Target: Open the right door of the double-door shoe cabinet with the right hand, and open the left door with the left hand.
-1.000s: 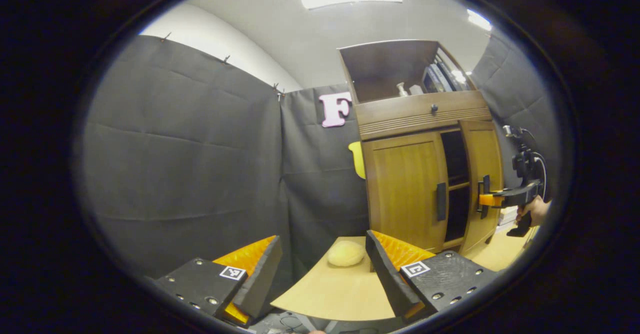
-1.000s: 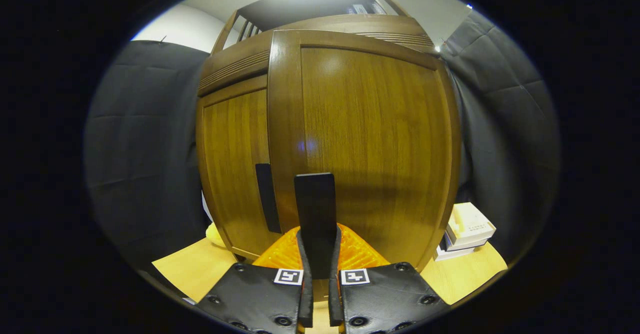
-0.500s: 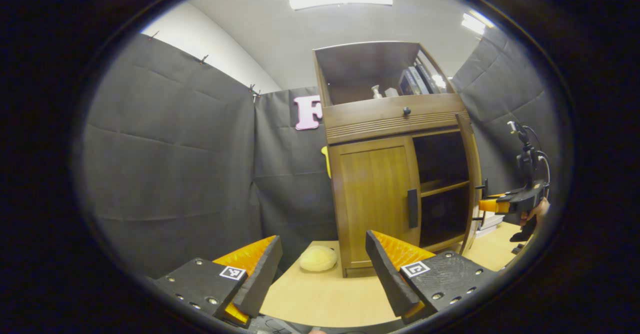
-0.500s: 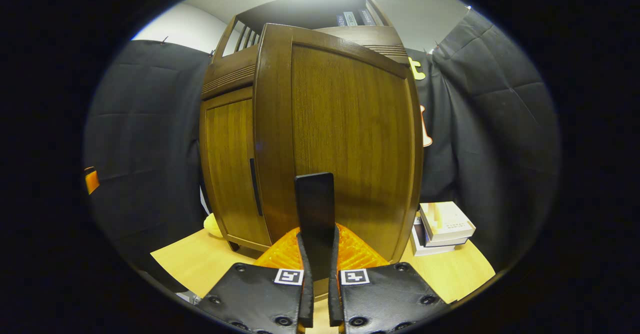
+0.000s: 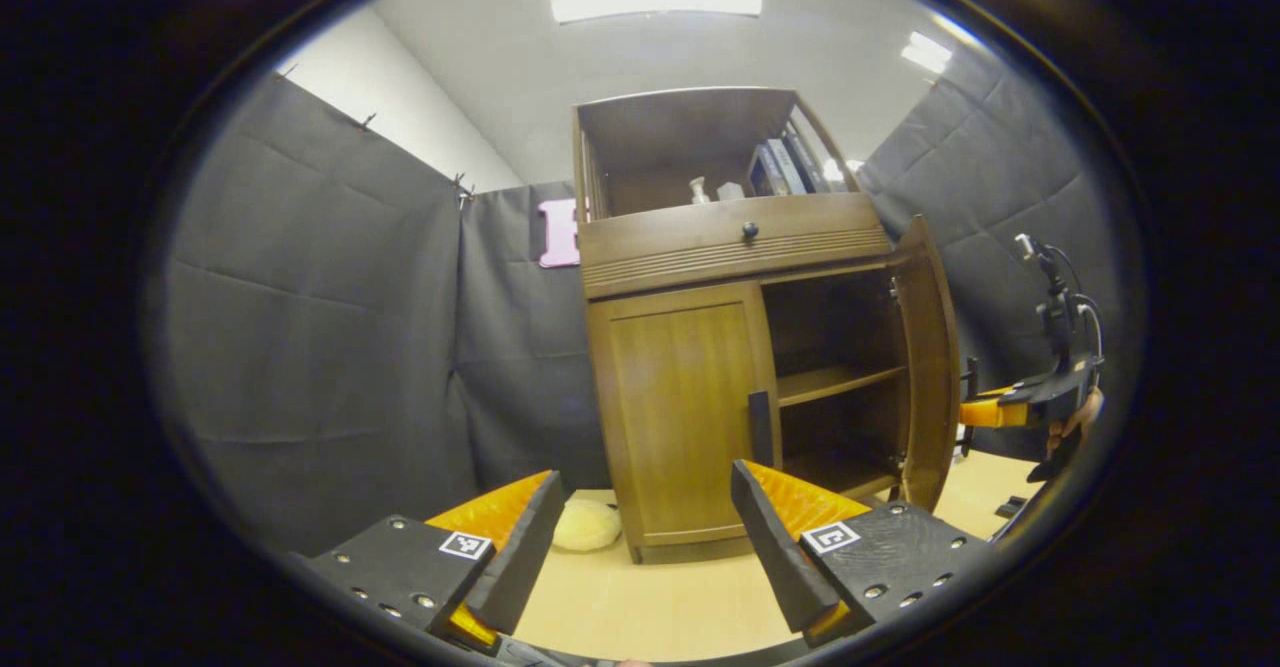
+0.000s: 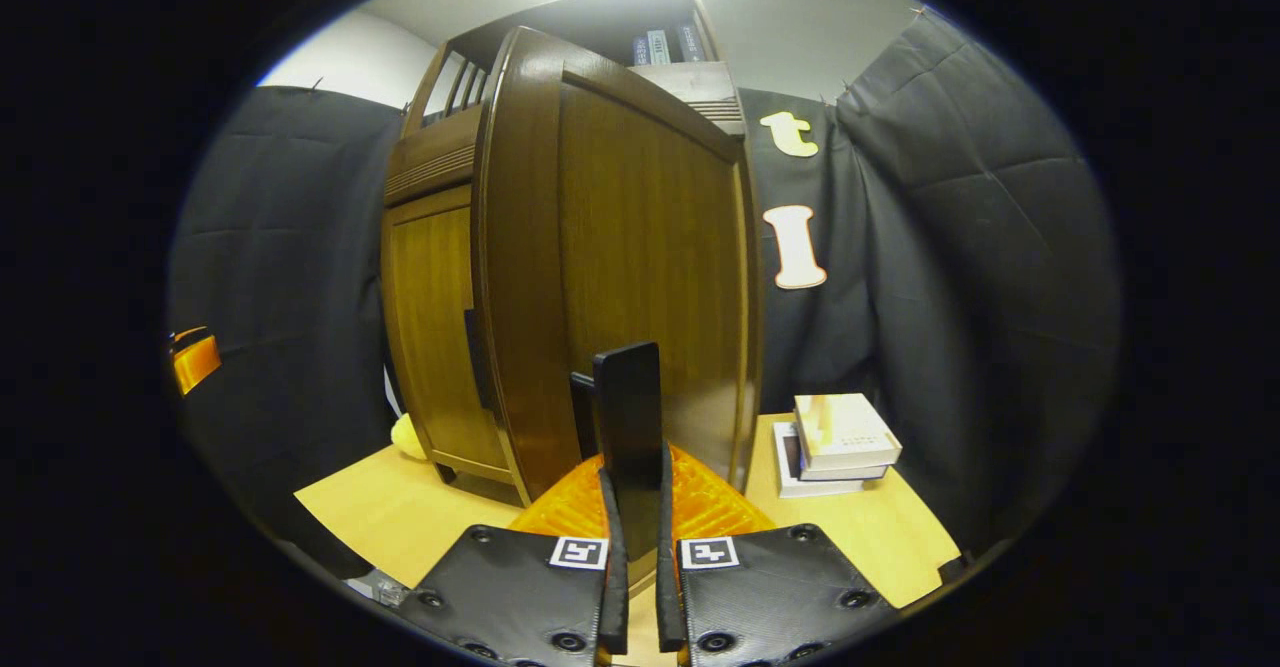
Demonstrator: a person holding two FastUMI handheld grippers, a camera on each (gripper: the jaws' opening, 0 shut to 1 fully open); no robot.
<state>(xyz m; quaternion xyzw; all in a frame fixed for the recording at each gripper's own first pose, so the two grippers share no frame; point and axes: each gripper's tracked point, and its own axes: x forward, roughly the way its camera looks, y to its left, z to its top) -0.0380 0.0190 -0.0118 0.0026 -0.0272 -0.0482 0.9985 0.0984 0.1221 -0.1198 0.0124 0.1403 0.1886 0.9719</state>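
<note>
The wooden shoe cabinet (image 5: 735,237) stands on the table. Its right door (image 5: 925,367) is swung wide open, baring dark shelves (image 5: 835,382). The left door (image 5: 680,417) is closed, with its black handle (image 5: 760,427) by the middle edge. My right gripper (image 6: 636,467) is shut on the right door's black handle (image 6: 630,397), facing the door's front (image 6: 650,247). In the left gripper view, the right gripper (image 5: 985,412) sits at the far right, held by a hand (image 5: 1075,417). My left gripper (image 5: 645,474) is open and empty, some way in front of the left door.
A pale yellow soft lump (image 5: 585,525) lies on the wooden table (image 5: 640,597) at the cabinet's left foot. A stack of books (image 6: 840,432) rests on the table beyond the open door. Black cloth walls close in on all sides.
The right door has swung from slightly ajar to wide open, with my right gripper still clamped on its handle. My left gripper has turned to face the cabinet more squarely.
</note>
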